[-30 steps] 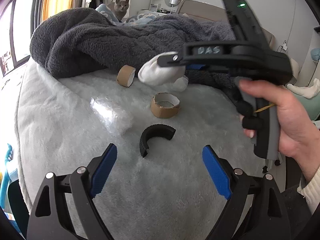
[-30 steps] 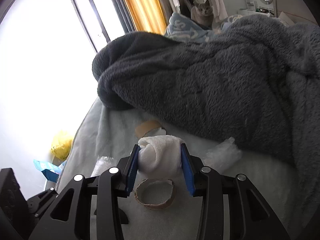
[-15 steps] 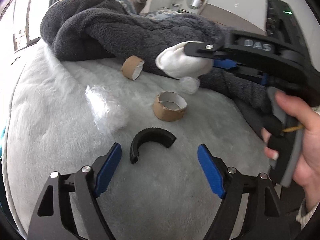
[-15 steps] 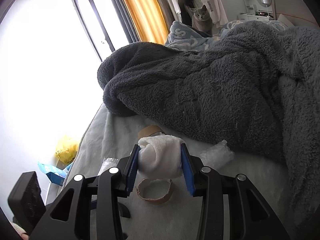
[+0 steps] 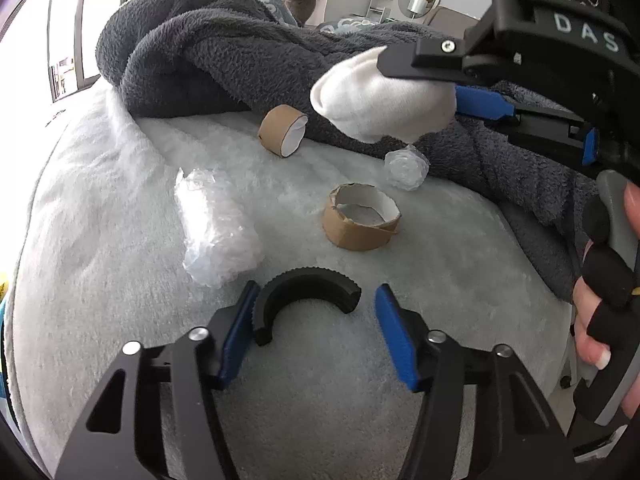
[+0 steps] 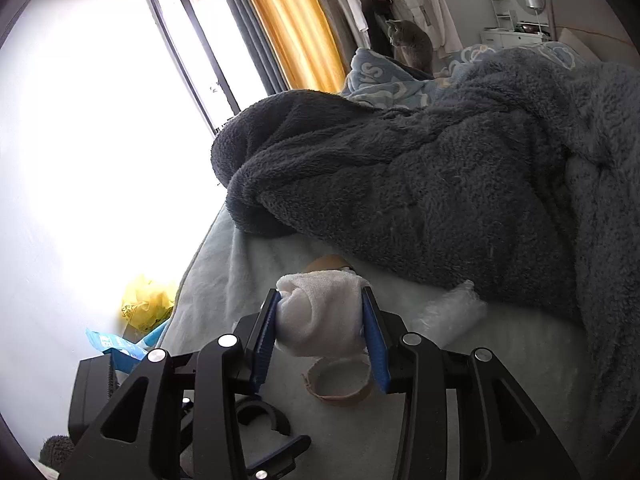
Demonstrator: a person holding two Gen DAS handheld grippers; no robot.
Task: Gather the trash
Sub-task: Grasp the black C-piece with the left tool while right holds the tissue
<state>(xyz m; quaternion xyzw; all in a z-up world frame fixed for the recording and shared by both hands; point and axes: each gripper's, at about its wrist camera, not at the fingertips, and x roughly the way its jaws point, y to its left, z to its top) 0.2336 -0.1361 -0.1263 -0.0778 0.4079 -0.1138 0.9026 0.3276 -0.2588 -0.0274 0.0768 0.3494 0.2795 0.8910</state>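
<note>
A pale fleecy bed cover [image 5: 120,240] with a dark grey blanket [image 5: 200,64] heaped behind. The left gripper [image 5: 314,330], jaws just closing, straddles a black curved plastic piece [image 5: 304,286], left pad touching. The right gripper [image 6: 320,338] clamps a white cloth wad [image 6: 320,312]. Only the right view shows the bright window [image 6: 100,120] and orange curtain [image 6: 288,20].

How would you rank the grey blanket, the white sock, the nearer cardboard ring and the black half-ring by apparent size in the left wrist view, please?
1. Grey blanket
2. White sock
3. Black half-ring and nearer cardboard ring: alike; the half-ring lies nearer the camera, so unranked.
</note>
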